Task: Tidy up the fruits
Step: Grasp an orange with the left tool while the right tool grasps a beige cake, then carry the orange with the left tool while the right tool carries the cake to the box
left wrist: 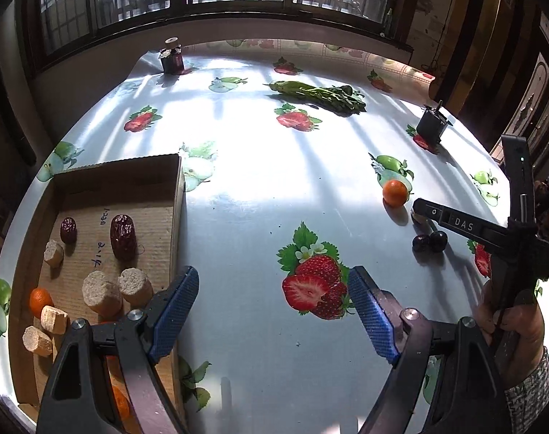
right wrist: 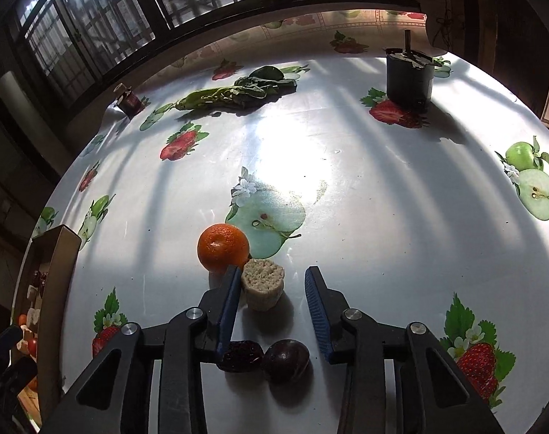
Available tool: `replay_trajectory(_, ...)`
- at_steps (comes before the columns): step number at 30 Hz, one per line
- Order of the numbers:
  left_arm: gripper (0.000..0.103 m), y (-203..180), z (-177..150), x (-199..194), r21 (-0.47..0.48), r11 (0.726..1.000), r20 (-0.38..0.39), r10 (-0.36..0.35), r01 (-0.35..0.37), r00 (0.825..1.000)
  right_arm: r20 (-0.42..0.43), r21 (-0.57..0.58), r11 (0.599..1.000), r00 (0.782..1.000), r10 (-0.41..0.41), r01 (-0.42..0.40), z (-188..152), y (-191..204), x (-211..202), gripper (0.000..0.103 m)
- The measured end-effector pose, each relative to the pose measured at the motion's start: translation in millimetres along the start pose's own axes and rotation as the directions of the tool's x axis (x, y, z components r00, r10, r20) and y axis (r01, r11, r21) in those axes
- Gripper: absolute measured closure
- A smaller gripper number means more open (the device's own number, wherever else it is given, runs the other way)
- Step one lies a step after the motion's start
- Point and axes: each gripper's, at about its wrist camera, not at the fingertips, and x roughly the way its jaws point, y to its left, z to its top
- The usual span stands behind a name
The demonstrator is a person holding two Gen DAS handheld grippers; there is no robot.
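My right gripper [right wrist: 272, 271] hangs low over the table, jaws apart around a beige cut cylinder [right wrist: 263, 284]. The left pad touches the piece and the right pad stands clear of it. A mandarin [right wrist: 223, 247] sits just beyond the left finger. A wrinkled red date [right wrist: 240, 356] and a dark plum [right wrist: 286, 360] lie under the gripper's body. My left gripper [left wrist: 272, 275] is open and empty above the tablecloth, beside a cardboard box [left wrist: 177, 195]. In the box lie dates [left wrist: 122, 237], beige pieces [left wrist: 101, 293] and a mandarin [left wrist: 39, 300].
Leafy greens [left wrist: 321, 96] lie at the far middle of the table. A small jar [left wrist: 172, 58] stands at the far left, and a black pot [right wrist: 408, 76] at the far right. A person's hand [left wrist: 509, 322] holds the right gripper's handle.
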Motion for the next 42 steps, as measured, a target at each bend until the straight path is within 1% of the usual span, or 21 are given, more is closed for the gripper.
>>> replay_trajectory(2, 0.019, -11.2, 10.1, 12.3, 0.014, 0.999, -0.021, -0.034, 0.035, 0.999, 0.015, -0.003, 0.998, 0.998, -0.055, 0.055, 0.5, -4.1, -5.3, 0.075)
replay_trajectory(5, 0.019, -35.1, 24.9, 37.7, 0.062, 0.997, -0.058, -0.046, 0.05, 0.997, 0.022, 0.008, 0.989, 0.988, -0.15, 0.15, 2.8, -19.6, -12.1, 0.075)
replay_trajectory(7, 0.019, -50.9, 34.8, 56.2, 0.097, 0.993, -0.081, -0.064, 0.071, 0.995, 0.025, 0.032, 0.985, 0.985, -0.173, 0.172, 3.7, -33.2, -17.0, 0.075)
replay_trajectory(8, 0.02, -58.3, 39.5, 65.4, 0.109, 0.991, -0.09, -0.072, 0.082, 0.993, 0.024, 0.046, 0.985, 0.985, -0.169, 0.167, 4.4, -39.9, -18.8, 0.075)
replay_trajectory(9, 0.026, -66.8, 44.1, 75.3, 0.121, 0.989, -0.097, -0.078, 0.089, 0.992, 0.024, 0.062, 0.986, 0.987, -0.158, 0.156, 4.8, -45.8, -20.1, 0.075)
replay_trajectory(10, 0.036, -73.4, 48.2, 83.5, 0.13, 0.986, -0.103, -0.09, 0.103, 0.991, 0.023, 0.078, 0.986, 0.989, -0.147, 0.144, 5.4, -51.2, -20.8, 0.075)
replay_trajectory(12, 0.043, -83.9, 55.8, 98.9, 0.13, 0.978, -0.119, -0.146, 0.161, 0.982, 0.022, 0.099, 0.987, 0.992, -0.126, 0.123, 6.1, -58.9, -21.2, 0.075)
replay_trajectory(14, 0.043, -91.8, 61.3, 109.7, 0.117, 0.973, -0.12, -0.184, 0.198, 0.976, 0.019, 0.11, 0.988, 0.994, -0.11, 0.107, 6.5, -63.1, -20.7, 0.075)
replay_trajectory(16, 0.043, -99.1, 65.6, 117.7, 0.128, 0.966, -0.111, -0.212, 0.226, 0.971, 0.01, 0.118, 0.989, 0.996, -0.092, 0.09, 7.2, -65.0, -18.3, 0.075)
replay_trajectory(20, 0.045, -116.6, 67.4, 129.7, 0.183, 0.96, -0.106, -0.197, 0.214, 0.975, 0.002, 0.116, 0.99, 0.996, -0.084, 0.083, 8.2, -66.1, -16.7, 0.075)
replay_trajectory(21, 0.052, -120.7, 66.7, 130.1, 0.205, 0.96, -0.092, -0.176, 0.191, 0.98, 0.003, 0.113, 0.99, 0.996, -0.087, 0.086, 8.1, -65.1, -16.4, 0.075)
replay_trajectory(22, 0.065, -124.4, 65.7, 130.7, 0.222, 0.957, -0.091, -0.169, 0.186, 0.981, 0.003, 0.105, 0.99, 0.996, -0.094, 0.093, 8.1, -63.6, -15.9, 0.075)
replay_trajectory(23, 0.072, -127.0, 64.9, 130.0, 0.236, 0.957, -0.089, -0.153, 0.17, 0.984, 0.002, 0.095, 0.99, 0.995, -0.101, 0.1, 8.0, -61.9, -15.6, 0.075)
replay_trajectory(25, 0.072, -127.7, 63.5, 128.3, 0.236, 0.959, -0.085, -0.139, 0.155, 0.987, -0.006, 0.081, 0.992, 0.995, -0.101, 0.102, 8.0, -60.3, -15.4, 0.075)
replay_trajectory(28, 0.073, -124.3, 60.1, 120.7, 0.238, 0.963, -0.074, -0.113, 0.128, 0.991, -0.014, 0.109, 0.992, 0.998, -0.054, 0.055, 7.5, -63.3, -16.0, 0.078)
replay_trajectory(31, 0.073, -115.8, 59.1, 103.4, 0.226, 0.965, -0.06, -0.12, 0.131, 0.991, -0.011, 0.177, 0.984, 0.999, 0.04, -0.037, 7.3, -72.2, -17.1, 0.078)
replay_trajectory(34, 0.072, -101.0, 57.6, 78.0, 0.194, 0.969, -0.036, -0.148, 0.153, 0.988, 0.025, 0.26, 0.951, 0.986, 0.164, -0.165, 6.3, -83.8, -19.9, 0.078)
replay_trajectory(36, 0.072, -87.1, 52.9, 59.0, 0.165, 0.971, -0.019, -0.173, 0.174, 0.985, 0.056, 0.293, 0.928, 0.973, 0.222, -0.229, 5.9, -88.4, -23.5, 0.078)
replay_trajectory(38, 0.072, -71.6, 44.8, 41.6, 0.147, 0.973, -0.002, -0.182, 0.18, 0.983, 0.086, 0.299, 0.916, 0.964, 0.253, -0.267, 6.2, -88.3, -28.8, 0.078)
replay_trajectory(40, 0.072, -50.5, 33.6, 23.6, 0.123, 0.978, 0.018, -0.173, 0.17, 0.985, 0.108, 0.287, 0.914, 0.958, 0.265, -0.285, 6.7, -83.9, -34.5, 0.078)
replay_trajectory(42, 0.072, -23.3, 22.3, 6.6, 0.084, 0.987, 0.04, -0.139, 0.135, 0.99, 0.121, 0.271, 0.915, 0.954, 0.276, -0.299, 6.4, -76.7, -38.3, 0.078)
